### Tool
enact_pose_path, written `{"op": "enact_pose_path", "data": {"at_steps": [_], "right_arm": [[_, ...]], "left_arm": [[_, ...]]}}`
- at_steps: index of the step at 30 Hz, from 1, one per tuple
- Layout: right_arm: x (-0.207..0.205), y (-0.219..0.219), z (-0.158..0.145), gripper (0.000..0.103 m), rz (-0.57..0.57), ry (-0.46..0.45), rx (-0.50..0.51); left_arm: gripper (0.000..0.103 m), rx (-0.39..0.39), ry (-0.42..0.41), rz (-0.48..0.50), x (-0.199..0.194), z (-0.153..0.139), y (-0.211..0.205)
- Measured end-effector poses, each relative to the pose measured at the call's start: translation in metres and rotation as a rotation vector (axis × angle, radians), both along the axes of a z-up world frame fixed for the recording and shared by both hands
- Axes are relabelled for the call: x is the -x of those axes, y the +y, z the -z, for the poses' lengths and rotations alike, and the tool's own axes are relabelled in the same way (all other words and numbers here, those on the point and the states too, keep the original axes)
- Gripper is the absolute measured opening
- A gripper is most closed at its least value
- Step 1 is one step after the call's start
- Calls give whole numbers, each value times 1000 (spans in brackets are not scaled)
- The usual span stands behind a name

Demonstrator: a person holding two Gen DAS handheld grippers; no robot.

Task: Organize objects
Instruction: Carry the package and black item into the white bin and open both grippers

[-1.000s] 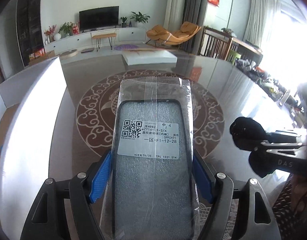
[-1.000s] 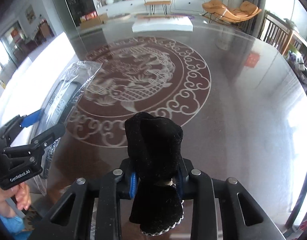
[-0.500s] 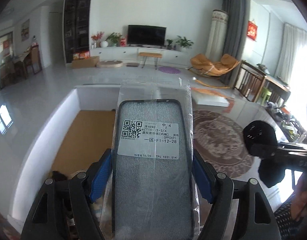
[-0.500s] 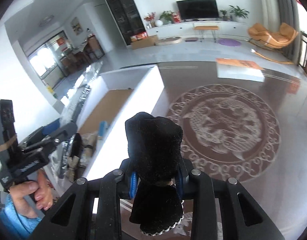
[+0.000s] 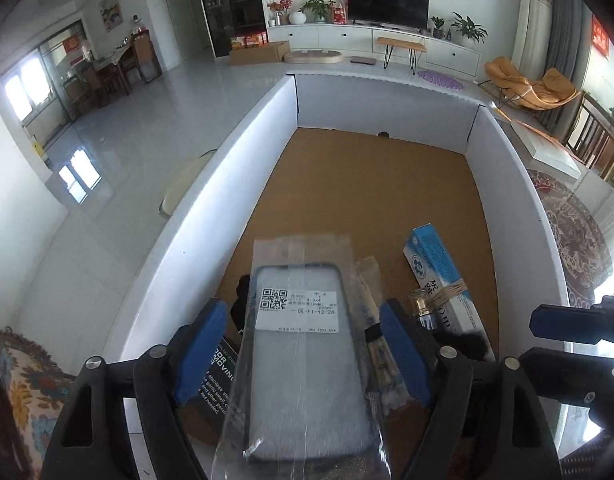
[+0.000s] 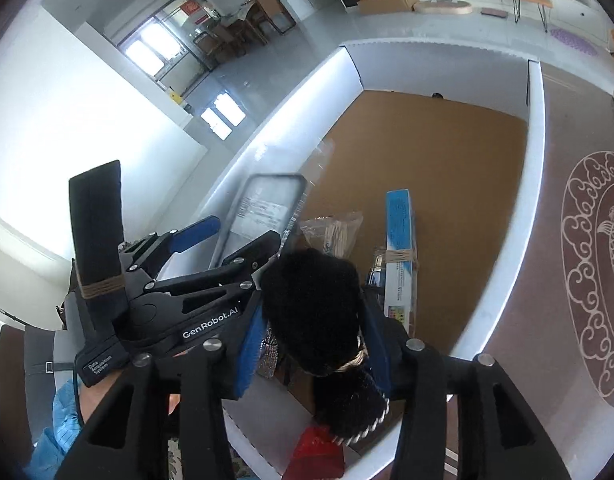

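A clear-bagged phone case (image 5: 303, 380) with a white QR label hangs between the blue pads of my left gripper (image 5: 303, 320). Its jaws are opening and the pads stand off the bag's edges. The case is over the near end of a white-walled box (image 5: 211, 216) with a brown floor. In the right wrist view, a black velvet pouch (image 6: 315, 304) sits tilted between the pads of my right gripper (image 6: 313, 312). These jaws are opening too, with small gaps beside the pouch. The left gripper (image 6: 243, 232) and case (image 6: 267, 204) are just left of it, over the same box (image 6: 535, 160).
In the box lie a blue carton (image 5: 431, 256) banded to a small bottle, a packet of wooden sticks (image 5: 371, 292), a black packet (image 5: 219, 364) and a red item (image 6: 319, 452). The patterned table (image 6: 595, 280) runs on the right. A flat white box (image 5: 547, 148) lies beyond.
Both grippers swung left from over the patterned table to above the box. Both pairs of jaws have widened. The case has slid lower between the left pads and the pouch has tilted.
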State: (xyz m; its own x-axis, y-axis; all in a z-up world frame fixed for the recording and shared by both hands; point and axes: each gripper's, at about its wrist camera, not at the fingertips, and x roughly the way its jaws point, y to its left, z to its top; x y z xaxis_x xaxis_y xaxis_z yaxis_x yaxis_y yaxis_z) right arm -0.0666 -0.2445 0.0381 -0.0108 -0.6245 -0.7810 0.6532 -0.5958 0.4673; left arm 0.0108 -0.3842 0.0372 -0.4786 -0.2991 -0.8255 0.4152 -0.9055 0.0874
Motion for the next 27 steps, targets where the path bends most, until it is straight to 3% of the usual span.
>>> {"op": "enact_pose_path", "data": {"at_steps": [3,5,7,10,15,21,27], "right_arm": [[-1,7,-4,54,11,41,-6],[-1,17,-12,62,30,89,-22],[2,24,-27,69,47,136,-44],[1,35,-45,80,60,201,-90],[-2,45,-63,83,49,276,-159],[-5,47,-55,83,55,254,-190],[-14,40,-43,83,39,271,-244]], "left_arm": [[88,15,64,-4,-1,-16,13],[90,25,119,-11,-9,-32,19],[100,35,158,-48,-16,-46,25],[103,45,125,-124,-24,-61,38],[103,117,65,-167,-39,-67,60],[103,9,61,-184,-57,-59,51],[103,-46,46,-217,-64,-53,44]]}}
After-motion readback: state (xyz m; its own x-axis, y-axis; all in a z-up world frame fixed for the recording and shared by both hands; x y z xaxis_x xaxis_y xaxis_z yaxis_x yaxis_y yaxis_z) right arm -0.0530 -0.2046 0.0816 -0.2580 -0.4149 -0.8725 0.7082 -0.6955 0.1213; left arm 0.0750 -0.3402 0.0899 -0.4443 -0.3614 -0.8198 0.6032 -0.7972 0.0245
